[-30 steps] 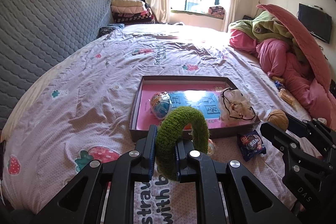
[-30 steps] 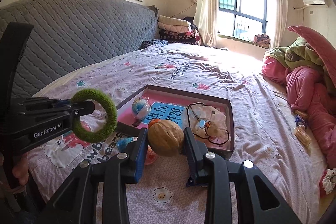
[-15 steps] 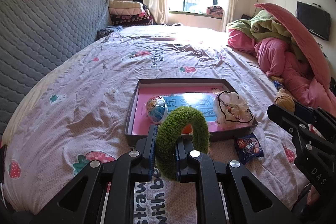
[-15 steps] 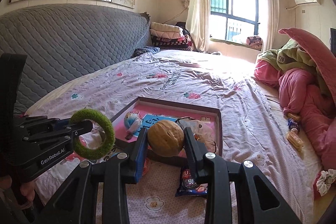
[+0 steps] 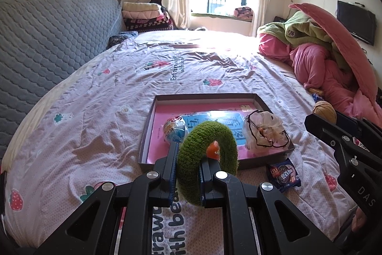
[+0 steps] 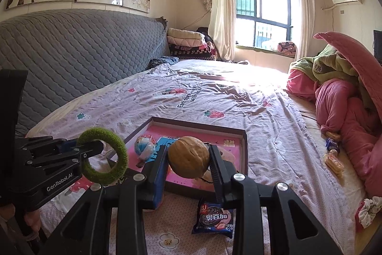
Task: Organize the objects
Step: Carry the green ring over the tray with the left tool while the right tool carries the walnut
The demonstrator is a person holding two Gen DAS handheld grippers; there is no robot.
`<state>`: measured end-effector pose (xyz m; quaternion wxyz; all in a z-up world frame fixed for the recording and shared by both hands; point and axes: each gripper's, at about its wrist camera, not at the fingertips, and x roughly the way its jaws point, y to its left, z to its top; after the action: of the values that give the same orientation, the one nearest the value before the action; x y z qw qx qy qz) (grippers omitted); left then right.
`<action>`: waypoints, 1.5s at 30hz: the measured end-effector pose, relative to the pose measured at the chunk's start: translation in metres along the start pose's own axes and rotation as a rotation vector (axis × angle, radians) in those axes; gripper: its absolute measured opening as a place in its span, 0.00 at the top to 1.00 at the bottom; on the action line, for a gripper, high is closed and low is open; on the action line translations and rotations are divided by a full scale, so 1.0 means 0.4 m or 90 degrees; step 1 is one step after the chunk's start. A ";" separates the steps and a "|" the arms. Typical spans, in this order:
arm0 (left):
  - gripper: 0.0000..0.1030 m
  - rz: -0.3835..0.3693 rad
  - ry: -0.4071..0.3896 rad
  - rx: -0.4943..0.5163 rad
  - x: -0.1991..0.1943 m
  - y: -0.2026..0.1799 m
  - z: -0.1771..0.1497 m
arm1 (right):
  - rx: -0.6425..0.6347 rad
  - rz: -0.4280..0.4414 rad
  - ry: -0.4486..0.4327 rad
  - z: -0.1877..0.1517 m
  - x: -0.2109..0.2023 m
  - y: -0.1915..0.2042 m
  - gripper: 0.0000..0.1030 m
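My left gripper (image 5: 187, 157) is shut on a fuzzy green ring (image 5: 224, 142), held above the bed in front of a shallow pink-lined tray (image 5: 152, 121); the ring also shows in the right wrist view (image 6: 119, 154). My right gripper (image 6: 187, 157) is shut on a brown walnut (image 6: 188, 157), held over the tray's near edge (image 6: 244, 149); the walnut shows at the right of the left wrist view (image 5: 324, 110). In the tray lie a blue-and-white wrapped ball (image 5: 174, 129) and a white hair tie with black cord (image 5: 265, 133).
A blue cookie packet (image 5: 284, 175) lies on the bedsheet just in front of the tray, also in the right wrist view (image 6: 213, 219). Pink and green quilts (image 5: 322, 56) are piled at the right. A grey padded headboard (image 5: 47, 40) runs along the left. Snack packets (image 6: 333, 159) lie by the quilts.
Both grippers have risen and pulled back from the tray, still holding the ring and the walnut. The cookie packet has come into view in front of the tray.
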<state>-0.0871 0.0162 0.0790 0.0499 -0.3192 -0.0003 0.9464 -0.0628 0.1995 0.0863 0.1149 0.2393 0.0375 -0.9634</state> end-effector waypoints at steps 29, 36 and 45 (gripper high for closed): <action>0.86 -0.010 0.008 -0.007 0.117 0.010 0.068 | -0.007 -0.011 0.014 0.030 0.102 -0.035 0.67; 0.86 -0.001 0.000 -0.004 0.137 0.030 0.111 | -0.003 -0.020 0.007 0.059 0.120 -0.062 0.67; 0.86 -0.005 0.012 -0.023 0.180 0.060 0.145 | 0.013 -0.032 0.003 0.093 0.148 -0.118 0.67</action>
<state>-0.1815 0.0009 0.0809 0.0479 -0.3290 -0.0183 0.9429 -0.1419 0.2287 0.0922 0.0883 0.2415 0.0337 -0.9658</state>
